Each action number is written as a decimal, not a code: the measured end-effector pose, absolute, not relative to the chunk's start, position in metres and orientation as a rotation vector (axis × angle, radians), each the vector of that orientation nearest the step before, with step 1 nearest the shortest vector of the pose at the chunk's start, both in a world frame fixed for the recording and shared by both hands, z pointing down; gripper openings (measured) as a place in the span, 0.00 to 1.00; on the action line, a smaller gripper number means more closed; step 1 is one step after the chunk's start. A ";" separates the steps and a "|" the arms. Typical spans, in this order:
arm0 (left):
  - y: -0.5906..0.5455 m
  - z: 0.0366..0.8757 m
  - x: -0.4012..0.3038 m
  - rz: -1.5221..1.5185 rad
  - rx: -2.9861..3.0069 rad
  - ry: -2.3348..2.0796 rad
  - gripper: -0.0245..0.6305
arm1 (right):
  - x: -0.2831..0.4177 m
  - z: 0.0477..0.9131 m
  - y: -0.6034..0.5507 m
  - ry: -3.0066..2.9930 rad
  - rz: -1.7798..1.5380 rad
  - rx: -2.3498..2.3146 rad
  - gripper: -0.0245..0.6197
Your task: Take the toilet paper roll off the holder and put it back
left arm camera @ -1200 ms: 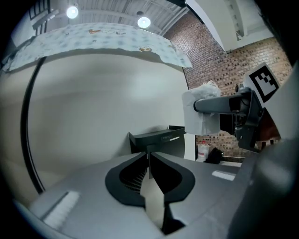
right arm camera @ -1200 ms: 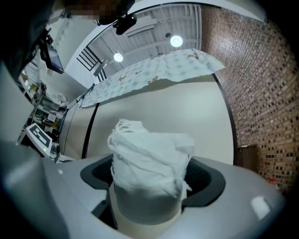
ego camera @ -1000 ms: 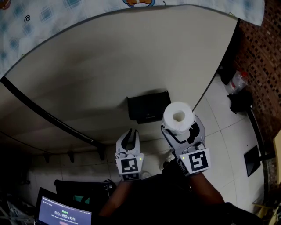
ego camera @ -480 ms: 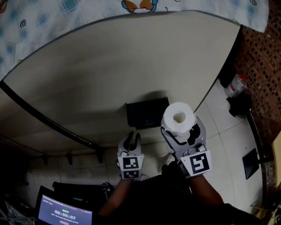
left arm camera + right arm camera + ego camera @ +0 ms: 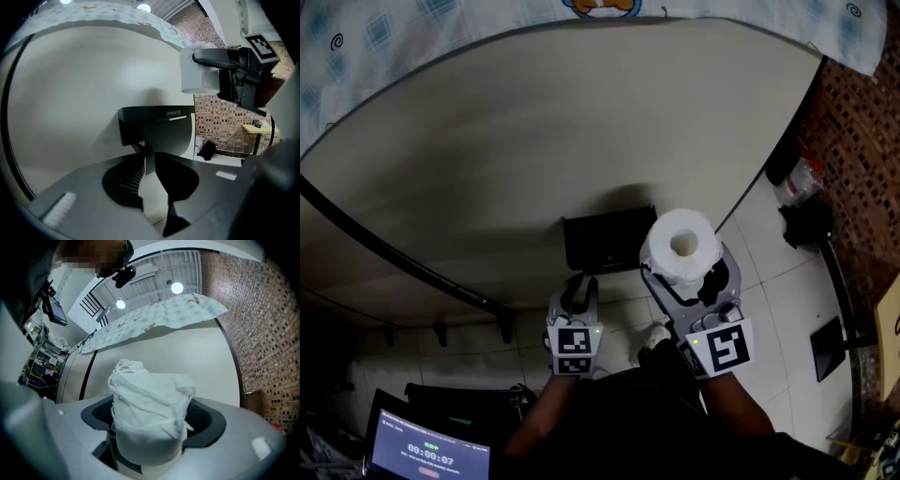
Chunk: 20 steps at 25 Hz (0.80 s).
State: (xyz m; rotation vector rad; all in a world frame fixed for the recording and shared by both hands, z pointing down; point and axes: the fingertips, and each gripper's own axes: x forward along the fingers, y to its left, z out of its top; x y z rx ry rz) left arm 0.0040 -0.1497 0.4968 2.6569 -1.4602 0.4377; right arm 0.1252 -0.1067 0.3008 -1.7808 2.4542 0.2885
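The white toilet paper roll (image 5: 680, 246) stands on end between the jaws of my right gripper (image 5: 682, 272), which is shut on it, just right of the black holder (image 5: 605, 239) on the cream wall. In the right gripper view the roll (image 5: 150, 413) fills the space between the jaws, with its loose crumpled end uppermost. My left gripper (image 5: 578, 289) is shut and empty just below the holder's left part. In the left gripper view the holder (image 5: 157, 126) hangs right ahead of the shut jaws (image 5: 149, 161), and the roll (image 5: 197, 75) shows up to the right.
A black rail (image 5: 394, 258) runs across the wall at left, with small hooks under it. A patterned cloth (image 5: 394, 37) lies along the wall's top. A plastic bottle (image 5: 802, 178) and a black bag (image 5: 806, 220) sit on the tiled floor by the brick wall (image 5: 862, 141). A laptop screen (image 5: 422, 455) glows at lower left.
The left gripper has shifted slightly under the holder and its jaws look narrower. The right gripper still holds the roll in about the same place.
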 end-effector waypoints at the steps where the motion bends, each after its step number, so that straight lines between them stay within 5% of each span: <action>1: -0.150 0.497 0.005 0.436 2.664 -1.443 0.17 | 0.125 0.299 -0.106 2.452 0.290 -1.777 0.71; 20: -0.138 0.492 0.007 0.436 2.634 -1.341 0.15 | 0.135 0.303 -0.103 2.443 0.288 -1.798 0.71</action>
